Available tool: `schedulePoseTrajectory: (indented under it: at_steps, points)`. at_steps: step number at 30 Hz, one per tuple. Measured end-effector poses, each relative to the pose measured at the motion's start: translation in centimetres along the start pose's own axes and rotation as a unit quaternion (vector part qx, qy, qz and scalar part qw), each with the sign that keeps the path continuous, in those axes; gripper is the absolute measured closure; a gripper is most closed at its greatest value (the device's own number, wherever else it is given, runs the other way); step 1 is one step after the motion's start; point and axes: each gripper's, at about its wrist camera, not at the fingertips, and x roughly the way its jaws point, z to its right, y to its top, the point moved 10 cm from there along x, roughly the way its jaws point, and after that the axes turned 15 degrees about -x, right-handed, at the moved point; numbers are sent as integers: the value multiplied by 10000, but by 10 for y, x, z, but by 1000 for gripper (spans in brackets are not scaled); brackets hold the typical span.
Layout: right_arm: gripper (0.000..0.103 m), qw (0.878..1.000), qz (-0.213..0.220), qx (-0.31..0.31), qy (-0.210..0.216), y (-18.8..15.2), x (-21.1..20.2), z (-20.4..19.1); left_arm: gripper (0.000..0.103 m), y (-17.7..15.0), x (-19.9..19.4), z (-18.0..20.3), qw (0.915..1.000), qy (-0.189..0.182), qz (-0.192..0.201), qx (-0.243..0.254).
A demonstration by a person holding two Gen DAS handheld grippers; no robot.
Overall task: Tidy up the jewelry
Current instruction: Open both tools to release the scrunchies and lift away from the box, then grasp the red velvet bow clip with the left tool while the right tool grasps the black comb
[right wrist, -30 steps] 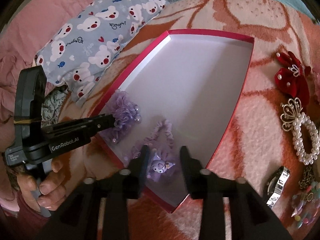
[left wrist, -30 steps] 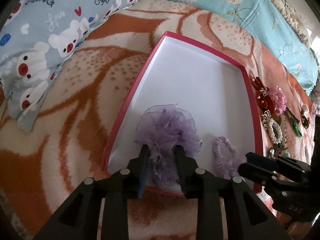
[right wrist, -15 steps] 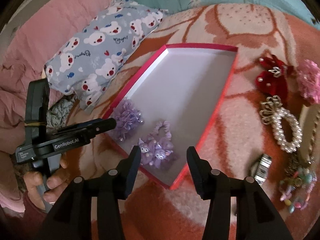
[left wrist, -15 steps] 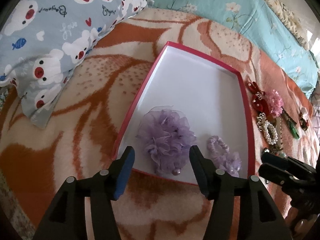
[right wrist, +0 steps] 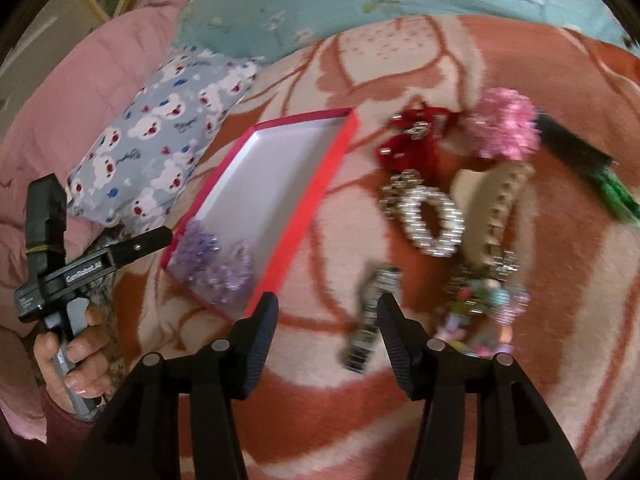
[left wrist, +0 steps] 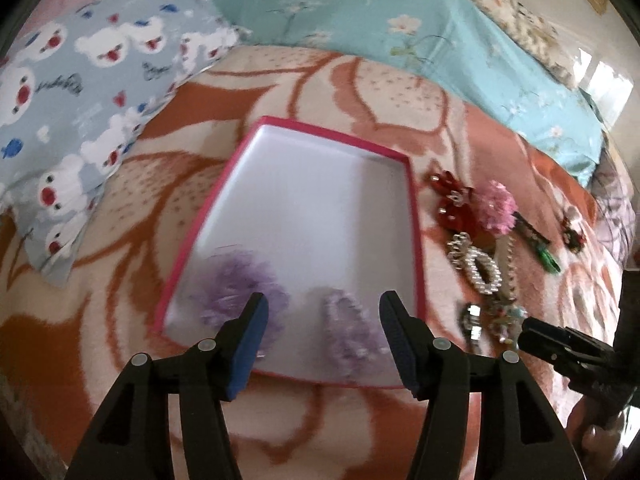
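A shallow pink-rimmed white box (left wrist: 414, 216) (right wrist: 320, 184) lies on the blanket. In its near end lie a purple tulle scrunchie (left wrist: 236, 284) (right wrist: 196, 246) and a smaller purple hair tie (left wrist: 350, 330) (right wrist: 234, 272). My left gripper (left wrist: 322, 320) is open and empty, above the box's near edge. My right gripper (right wrist: 326, 316) is open and empty, above the blanket right of the box, near a silver watch (right wrist: 370, 316). Loose pieces lie right of the box: a red bow (right wrist: 416, 144), a pink pompom (right wrist: 506, 128), a pearl ring (right wrist: 430, 218), a beige claw clip (right wrist: 498, 204).
An orange-and-cream blanket (left wrist: 360, 432) covers the bed. A bear-print pillow (left wrist: 76, 92) lies at the left, a teal floral pillow (left wrist: 400, 24) at the back. A green-and-black hair clip (right wrist: 588, 172) and a colourful bead piece (right wrist: 484, 304) lie at the right.
Both grippers let go of the purple pieces in the box, opened and drew back. The right gripper then swung right, over the loose jewelry.
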Motion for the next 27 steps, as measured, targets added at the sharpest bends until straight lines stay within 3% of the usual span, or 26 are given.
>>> schedulePoseTrajectory:
  at_steps: [16,27]
  points:
    - [50,9958,270,573,-658,-24,-58,84,45,-17,18,72,9976,-300,-290,550]
    - [50,9889,387,856,-1152,-14,-80,150,45,-10,63,131,9939,-284,-477,954]
